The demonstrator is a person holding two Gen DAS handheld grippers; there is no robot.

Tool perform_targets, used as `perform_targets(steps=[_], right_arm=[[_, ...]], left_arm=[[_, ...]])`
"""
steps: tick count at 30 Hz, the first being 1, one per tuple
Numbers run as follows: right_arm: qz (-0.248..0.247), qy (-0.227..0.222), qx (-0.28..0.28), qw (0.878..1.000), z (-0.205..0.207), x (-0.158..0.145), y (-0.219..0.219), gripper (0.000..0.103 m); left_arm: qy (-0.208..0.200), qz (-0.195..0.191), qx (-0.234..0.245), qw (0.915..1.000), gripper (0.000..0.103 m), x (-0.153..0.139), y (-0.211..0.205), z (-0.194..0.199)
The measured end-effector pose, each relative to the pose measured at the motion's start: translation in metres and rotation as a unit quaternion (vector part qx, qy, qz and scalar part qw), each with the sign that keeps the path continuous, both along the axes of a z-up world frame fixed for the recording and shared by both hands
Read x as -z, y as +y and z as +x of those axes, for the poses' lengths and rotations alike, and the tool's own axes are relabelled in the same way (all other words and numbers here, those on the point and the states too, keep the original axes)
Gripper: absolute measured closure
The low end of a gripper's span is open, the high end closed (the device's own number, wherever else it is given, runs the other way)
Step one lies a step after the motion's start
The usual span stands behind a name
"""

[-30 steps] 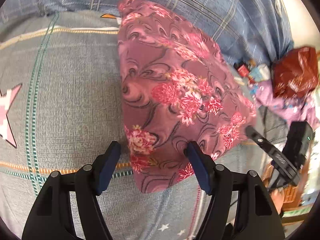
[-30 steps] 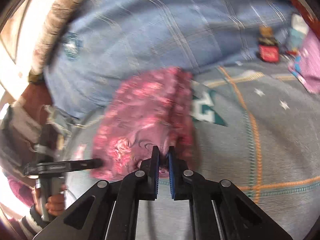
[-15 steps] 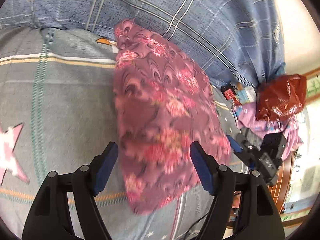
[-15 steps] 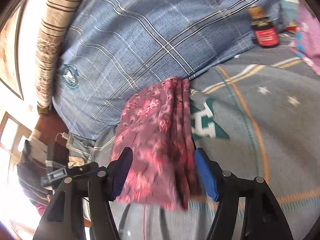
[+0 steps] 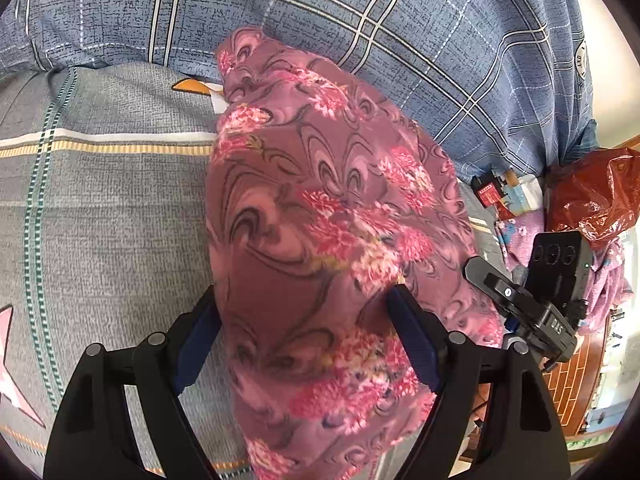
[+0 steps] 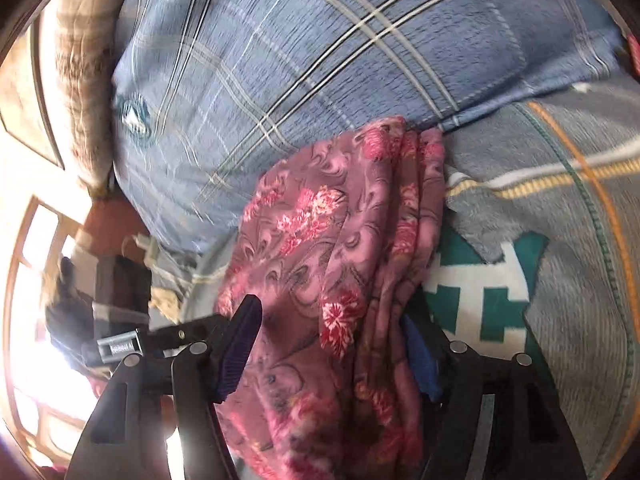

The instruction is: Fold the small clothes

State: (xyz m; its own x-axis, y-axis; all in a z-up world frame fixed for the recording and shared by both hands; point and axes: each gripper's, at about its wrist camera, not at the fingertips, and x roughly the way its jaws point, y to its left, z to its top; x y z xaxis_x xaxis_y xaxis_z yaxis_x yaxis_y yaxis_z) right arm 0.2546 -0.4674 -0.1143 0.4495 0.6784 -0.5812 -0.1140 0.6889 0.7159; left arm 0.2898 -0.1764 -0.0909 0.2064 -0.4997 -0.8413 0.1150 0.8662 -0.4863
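A folded mauve garment with pink flowers (image 5: 320, 220) lies on the grey striped bedspread (image 5: 100, 220), its far end against a blue plaid quilt (image 5: 360, 20). My left gripper (image 5: 302, 296) straddles its near end; its jaws are opening and the cloth bulges between the blue pads (image 5: 412, 344). From the other side, my right gripper (image 6: 328, 312) straddles the same garment (image 6: 340, 240), jaws opening too, with folds draped over its right pad. Each gripper shows at the edge of the other's view: the right gripper (image 5: 492, 280), the left gripper (image 6: 160, 340).
A red plastic bag (image 5: 592, 196), small boxes and a bottle (image 5: 492, 192) and a purple floral cloth (image 5: 516, 236) sit at the bed's right end. The plaid quilt (image 6: 320, 60) rises behind the garment. A bright window (image 6: 32, 280) lies beyond the bed edge.
The right gripper, shut on the garment's edge a second ago, now stands wide around it. Both grippers have moved in over the garment, and the left jaws have widened.
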Motion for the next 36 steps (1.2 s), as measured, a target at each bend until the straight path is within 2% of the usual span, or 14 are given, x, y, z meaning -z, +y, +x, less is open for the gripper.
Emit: perform_targets(steps=[5, 7, 8, 9, 11, 12, 13, 16, 18, 22, 25, 27, 30, 36], right_arm=[[-0.033, -0.006, -0.004, 0.999, 0.001, -0.001, 0.011, 0.033], [-0.054, -0.003, 0.006, 0.999, 0.002, -0.004, 0.024, 0.039], [-0.070, -0.004, 0.007, 0.997, 0.002, -0.007, 0.028, 0.047], [-0.084, -0.006, 0.003, 0.996, 0.003, -0.010, 0.035, 0.052], [-0.125, -0.017, 0.000, 0.992, 0.003, -0.023, 0.046, 0.069], [-0.141, -0.019, 0.002, 0.990, 0.003, -0.029, 0.050, 0.074], [-0.151, -0.020, 0.006, 0.988, 0.002, -0.037, 0.053, 0.078], [-0.152, -0.034, 0.002, 0.988, -0.003, -0.064, 0.064, 0.080], [-0.151, -0.047, -0.002, 0.987, -0.008, -0.082, 0.074, 0.080], [-0.133, -0.087, -0.006, 0.987, -0.026, -0.125, 0.098, 0.080], [-0.102, -0.121, -0.014, 0.987, -0.039, -0.153, 0.121, 0.080], [-0.087, -0.132, -0.020, 0.987, -0.045, -0.159, 0.137, 0.079], [-0.064, -0.132, -0.032, 0.989, -0.055, -0.148, 0.165, 0.079], [-0.029, -0.082, -0.046, 0.995, -0.057, -0.085, 0.211, 0.079]], left_arm=[[-0.008, 0.006, 0.003, 0.9999, 0.020, 0.001, -0.005, 0.004], [-0.010, 0.000, 0.007, 0.9999, 0.020, 0.000, -0.006, 0.004], [-0.011, -0.007, 0.010, 0.9999, 0.023, 0.000, -0.008, 0.004], [-0.010, -0.018, 0.012, 0.9997, 0.028, -0.001, -0.008, 0.004], [-0.003, -0.041, 0.013, 0.9991, 0.055, -0.007, -0.004, 0.006], [0.001, -0.056, 0.014, 0.9983, 0.063, -0.011, 0.001, 0.007], [0.004, -0.071, 0.016, 0.9973, 0.075, -0.018, 0.007, 0.007], [-0.001, -0.095, 0.020, 0.9953, 0.077, -0.038, 0.020, 0.002], [-0.024, -0.092, 0.026, 0.9951, 0.077, -0.062, 0.029, -0.008], [-0.073, -0.110, 0.016, 0.9911, 0.077, -0.111, 0.065, -0.028], [-0.115, -0.099, 0.009, 0.9883, 0.077, -0.144, 0.098, -0.047], [-0.130, -0.083, 0.003, 0.9881, 0.077, -0.154, 0.120, -0.063], [-0.139, -0.058, -0.012, 0.9886, 0.077, -0.148, 0.146, -0.081], [-0.105, -0.046, -0.042, 0.9925, 0.077, -0.091, 0.185, -0.099]])
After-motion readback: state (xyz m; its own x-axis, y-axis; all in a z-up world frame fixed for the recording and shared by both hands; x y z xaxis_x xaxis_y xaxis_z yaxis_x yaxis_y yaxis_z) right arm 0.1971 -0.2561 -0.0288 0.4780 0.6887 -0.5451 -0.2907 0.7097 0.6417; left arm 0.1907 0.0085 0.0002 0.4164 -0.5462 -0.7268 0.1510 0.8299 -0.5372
